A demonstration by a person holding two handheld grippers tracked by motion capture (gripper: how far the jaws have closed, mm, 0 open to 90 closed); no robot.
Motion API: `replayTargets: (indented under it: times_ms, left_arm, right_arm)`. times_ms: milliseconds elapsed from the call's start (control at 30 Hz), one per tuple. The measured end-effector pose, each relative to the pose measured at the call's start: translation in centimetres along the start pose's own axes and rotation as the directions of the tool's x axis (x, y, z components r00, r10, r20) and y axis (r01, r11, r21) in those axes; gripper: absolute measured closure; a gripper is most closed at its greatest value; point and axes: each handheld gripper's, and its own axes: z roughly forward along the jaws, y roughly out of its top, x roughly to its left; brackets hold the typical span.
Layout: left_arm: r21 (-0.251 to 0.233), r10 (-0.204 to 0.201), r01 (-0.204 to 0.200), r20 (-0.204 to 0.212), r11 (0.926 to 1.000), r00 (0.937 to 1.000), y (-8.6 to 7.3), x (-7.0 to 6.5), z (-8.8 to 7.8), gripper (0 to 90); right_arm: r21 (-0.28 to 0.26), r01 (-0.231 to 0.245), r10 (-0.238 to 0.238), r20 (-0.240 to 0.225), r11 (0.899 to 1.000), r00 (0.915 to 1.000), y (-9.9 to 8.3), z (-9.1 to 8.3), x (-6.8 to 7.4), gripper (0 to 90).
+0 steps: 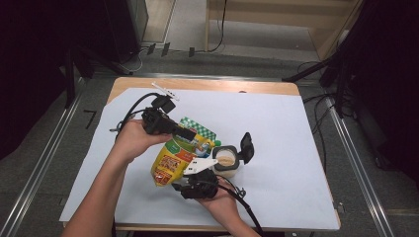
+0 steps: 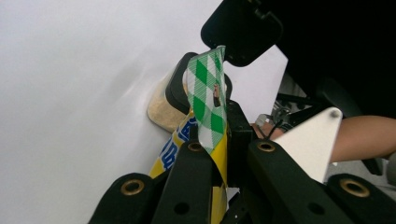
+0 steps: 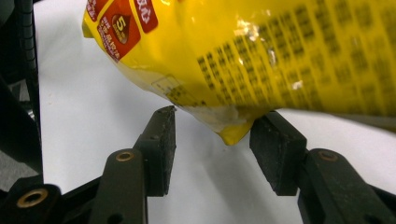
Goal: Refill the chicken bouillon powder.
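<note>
Black jaws of the right gripper [image 3: 212, 140] rise from the bottom of the right gripper view, standing apart with a bottom corner of the glossy yellow plastic snack pouch [image 3: 261, 56] hanging between the pads; neither pad seems to press on it, so this claw is open.

That pouch [image 1: 175, 158] sits just left of centre in the high view, lifted off the white sheet [image 1: 276, 128] that covers the wooden table [image 1: 207, 85]. Its green-and-white checked top seal [image 2: 207, 98] is pinched flat by the left gripper [image 1: 184, 132], whose claw is closed on the seal, as the left gripper view shows at mid-frame.

The pouch looks light and soft; its film is probably slick and crinkly, the body shifts with its loose contents, and only the flat sealed edges seem stiff enough to hold. The top seal and the bottom corner are likely the best places to grip, since the bulging middle would slide or crush.

Just right of the pouch stands a small clear round jar [image 1: 226, 165] holding a pale beige powder, its black hinged lid [image 1: 247, 147] flipped up. Both hands come in from the bottom of the high view.
</note>
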Motion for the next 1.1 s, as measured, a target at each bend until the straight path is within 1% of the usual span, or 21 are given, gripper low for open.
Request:
replayTargets:
  times_ms: [67,167,233,333,400,467,533,600,667,733,800,833,867,900,1000,1033,1067,1100]
  left_arm:
    - [-0.017,-0.003,0.003,-0.002,0.9999,1.0,-0.1,0.2,-0.7,90.0]
    - [-0.056,-0.006,0.006,-0.005,0.9984,1.0,-0.3,0.3,-1.9,90.0]
    - [-0.082,-0.008,0.007,-0.015,0.9966,0.9999,-0.4,0.4,-2.7,90.0]
    - [-0.131,-0.027,0.022,-0.036,0.9912,0.999,-0.8,0.8,-4.1,90.0]
    - [-0.167,-0.039,0.029,-0.057,0.9856,0.9976,-1.1,1.2,-4.9,90.0]
    - [-0.19,-0.052,0.035,-0.082,0.9811,0.9953,-1.3,1.7,-5.5,90.0]
    - [-0.202,-0.072,0.05,-0.106,0.9782,0.9918,-1.4,2.2,-5.9,90.0]
    - [-0.212,-0.082,0.055,-0.12,0.9757,0.9894,-1.5,2.7,-6.2,90.0]
    - [-0.233,-0.091,0.059,-0.128,0.9706,0.9876,-1.5,3.2,-6.4,90.0]
    - [-0.249,-0.092,0.055,-0.14,0.967,0.9859,-1.5,3.6,-6.5,90.0]
    - [-0.269,-0.101,0.054,-0.164,0.9617,0.9812,-1.4,4.0,-6.5,90.0]
    - [-0.279,-0.101,0.046,-0.184,0.9593,0.9777,-1.3,4.1,-6.4,90.0]
    - [-0.294,-0.102,0.04,-0.198,0.9549,0.9749,-1.2,4.1,-6.4,90.0]
    - [-0.302,-0.097,0.03,-0.209,0.9529,0.9731,-1.1,4.2,-6.3,90.0]
    - [-0.338,-0.085,0.002,-0.23,0.9412,0.9694,-0.9,4.7,-6.0,90.0]
    - [-0.345,-0.088,0.004,-0.227,0.9387,0.97,-0.9,5.0,-5.9,90.0]
    - [-0.344,-0.1,0.016,-0.228,0.9388,0.9685,-1.0,5.3,-5.8,90.0]
    - [-0.337,-0.111,0.028,-0.23,0.941,0.9669,-1.1,5.7,-5.6,90.0]
  right_arm:
    - [-0.012,-0.009,0.009,-0.003,1.0,1.0,0.1,-0.2,-0.1,52.1]
    - [-0.036,-0.029,0.029,-0.001,0.999,0.9996,0.2,-0.6,-0.2,52.1]
    - [-0.05,-0.034,0.034,0.002,0.998,0.9994,0.3,-0.8,-0.2,52.0]
    - [-0.06,-0.029,0.029,0.003,0.998,0.9996,0.4,-0.9,-0.3,52.7]
    - [-0.063,-0.027,0.027,0.001,0.998,0.9996,0.5,-1.0,-0.3,52.7]
    - [-0.066,-0.024,0.024,0.0,0.998,0.9997,0.5,-1.1,-0.2,52.7]
    - [-0.068,-0.017,0.017,0.001,0.998,0.9999,0.6,-1.1,-0.2,52.6]
    - [-0.067,-0.012,0.012,0.0,0.998,0.9999,0.7,-1.1,-0.2,52.7]
    - [-0.066,-0.013,0.013,0.0,0.998,0.9999,0.7,-1.1,-0.2,52.7]
    - [-0.067,-0.014,0.014,-0.002,0.998,0.9999,0.7,-1.2,-0.2,52.7]
    - [-0.068,-0.013,0.013,-0.003,0.998,0.9999,0.7,-1.2,-0.1,52.7]
    - [-0.07,-0.01,0.01,-0.002,0.998,0.9999,0.7,-1.2,-0.1,52.7]
    - [-0.069,-0.011,0.011,-0.003,0.998,0.9999,0.7,-1.2,-0.1,52.7]
    - [-0.069,-0.011,0.011,-0.003,0.998,0.9999,0.7,-1.2,-0.1,52.7]
    - [-0.069,-0.013,0.013,-0.004,0.997,0.9999,0.7,-1.3,-0.1,52.7]
    - [-0.069,-0.014,0.013,-0.004,0.998,0.9999,0.7,-1.3,-0.1,52.7]
    - [-0.066,-0.016,0.016,-0.005,0.998,0.9999,0.6,-1.3,-0.1,52.7]
    - [-0.067,-0.017,0.017,-0.003,0.998,0.9999,0.6,-1.4,-0.1,52.7]
